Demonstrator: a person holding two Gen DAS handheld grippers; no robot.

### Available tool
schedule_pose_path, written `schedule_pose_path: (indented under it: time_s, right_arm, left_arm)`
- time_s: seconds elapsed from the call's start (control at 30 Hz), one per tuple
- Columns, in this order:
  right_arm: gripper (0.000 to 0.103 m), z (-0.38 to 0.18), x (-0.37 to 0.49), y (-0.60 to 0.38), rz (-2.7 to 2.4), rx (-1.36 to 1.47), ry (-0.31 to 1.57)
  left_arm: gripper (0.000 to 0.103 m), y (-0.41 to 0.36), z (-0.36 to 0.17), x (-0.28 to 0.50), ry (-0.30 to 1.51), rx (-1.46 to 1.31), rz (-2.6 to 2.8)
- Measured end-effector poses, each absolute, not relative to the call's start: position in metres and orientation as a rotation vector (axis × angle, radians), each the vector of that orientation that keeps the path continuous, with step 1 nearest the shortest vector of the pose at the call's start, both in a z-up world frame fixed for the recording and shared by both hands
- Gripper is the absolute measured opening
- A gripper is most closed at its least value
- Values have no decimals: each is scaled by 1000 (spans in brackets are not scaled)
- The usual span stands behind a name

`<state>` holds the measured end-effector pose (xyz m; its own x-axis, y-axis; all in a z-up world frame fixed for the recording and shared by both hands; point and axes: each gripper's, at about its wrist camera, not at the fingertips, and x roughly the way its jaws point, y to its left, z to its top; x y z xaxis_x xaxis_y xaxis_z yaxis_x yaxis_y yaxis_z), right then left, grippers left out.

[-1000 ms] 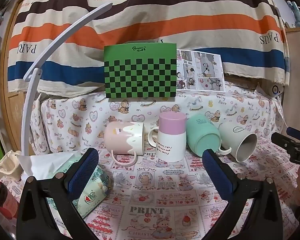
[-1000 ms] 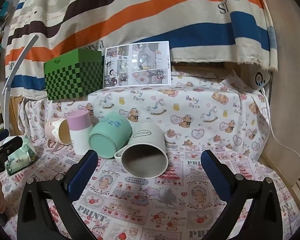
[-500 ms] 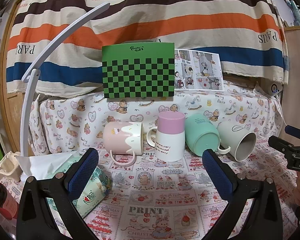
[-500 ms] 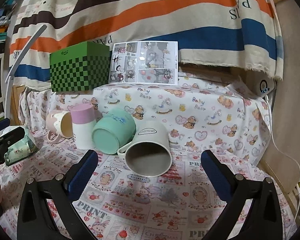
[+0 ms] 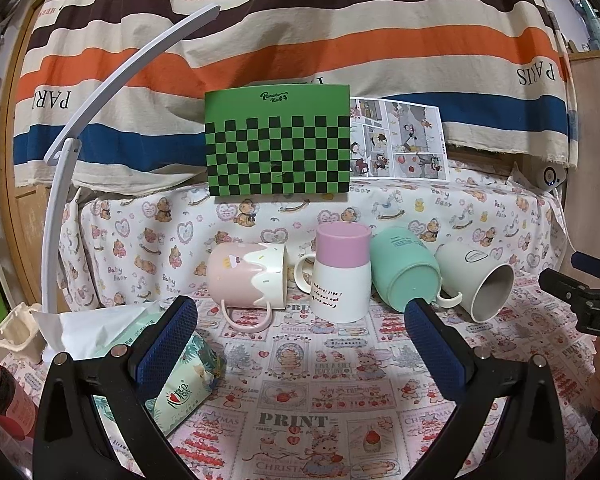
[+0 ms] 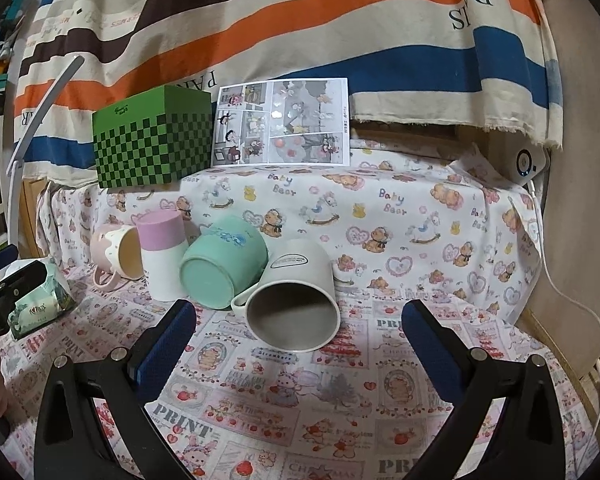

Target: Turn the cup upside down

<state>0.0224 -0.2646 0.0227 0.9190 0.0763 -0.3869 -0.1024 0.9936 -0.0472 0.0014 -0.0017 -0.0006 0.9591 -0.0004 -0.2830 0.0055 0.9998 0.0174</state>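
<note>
Several cups stand in a row on the printed cloth. A pink and cream mug [image 5: 247,279] [image 6: 118,252] lies on its side. A white cup with a pink base [image 5: 342,272] [image 6: 162,256] stands upside down. A mint cup [image 5: 404,270] [image 6: 220,264] lies on its side, base toward me. A grey-white mug [image 5: 478,284] [image 6: 296,292] lies on its side, mouth toward the right wrist view. My left gripper [image 5: 300,344] is open and empty, short of the cups. My right gripper [image 6: 298,346] is open and empty, just in front of the grey-white mug.
A green checkered box [image 5: 278,142] and a comic sheet [image 6: 282,122] stand on the raised ledge behind. A tissue pack [image 5: 180,384] lies at the left, by a white lamp arm [image 5: 60,208] and a red-capped bottle [image 5: 2,396]. A white cable [image 6: 572,304] hangs at the right.
Both grippers have drifted slightly; in the right wrist view the cups sit a little lower and closer. Nothing was grasped or moved.
</note>
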Motion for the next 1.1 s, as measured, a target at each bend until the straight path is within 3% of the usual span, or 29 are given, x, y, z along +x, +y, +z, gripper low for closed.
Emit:
schedule_pose_path:
  time_s: [1.1]
  right_arm:
    - [103,24,17,-263,96,-76,368]
  left_arm:
    - [103,2,-1,1,308,2,12]
